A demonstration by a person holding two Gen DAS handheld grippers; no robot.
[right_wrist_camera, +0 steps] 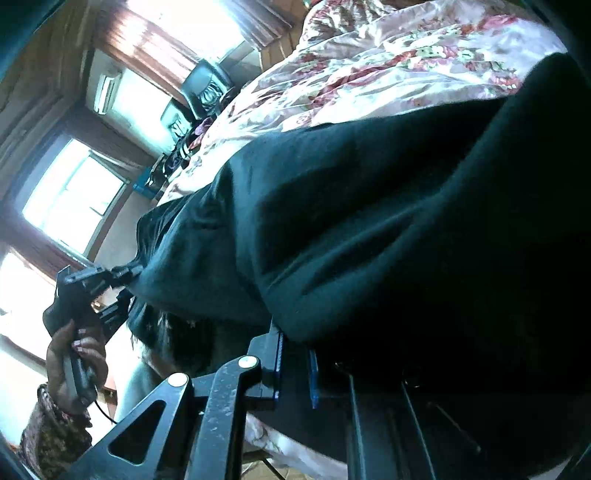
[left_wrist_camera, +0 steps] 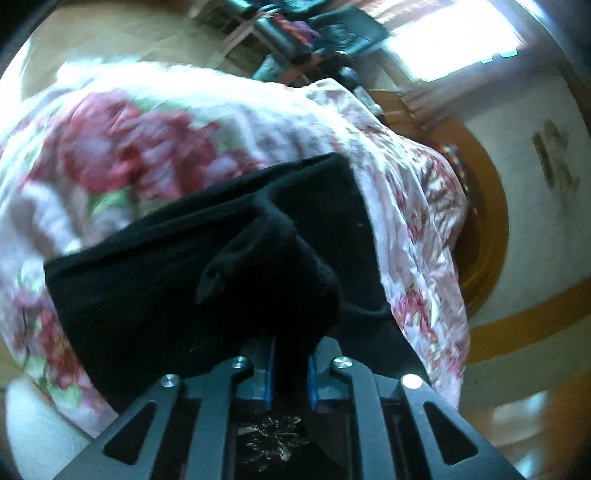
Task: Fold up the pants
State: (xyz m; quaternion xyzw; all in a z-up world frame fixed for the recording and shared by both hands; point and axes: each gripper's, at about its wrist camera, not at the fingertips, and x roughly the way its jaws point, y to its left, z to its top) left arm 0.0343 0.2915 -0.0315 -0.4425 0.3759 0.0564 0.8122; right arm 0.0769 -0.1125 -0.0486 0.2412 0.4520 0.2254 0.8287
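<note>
Black pants (left_wrist_camera: 184,277) lie partly folded on a floral bedspread (left_wrist_camera: 147,147). At the bottom of the left wrist view, my left gripper (left_wrist_camera: 291,354) is shut on a bunched fold of the pants, with black cloth pinched between its blue pads. In the right wrist view the pants (right_wrist_camera: 369,221) fill the middle and right. My right gripper (right_wrist_camera: 297,365) is shut on their near edge, and cloth drapes over its right finger. The left gripper (right_wrist_camera: 129,273) shows there too, at the pants' left end, held by a hand (right_wrist_camera: 74,354).
The bedspread (right_wrist_camera: 369,66) falls off the bed's right edge to an orange-brown floor (left_wrist_camera: 495,325). Dark clutter (left_wrist_camera: 295,33) stands beyond the bed. Bright windows (right_wrist_camera: 70,199) and a wall air conditioner (right_wrist_camera: 107,88) are at the left.
</note>
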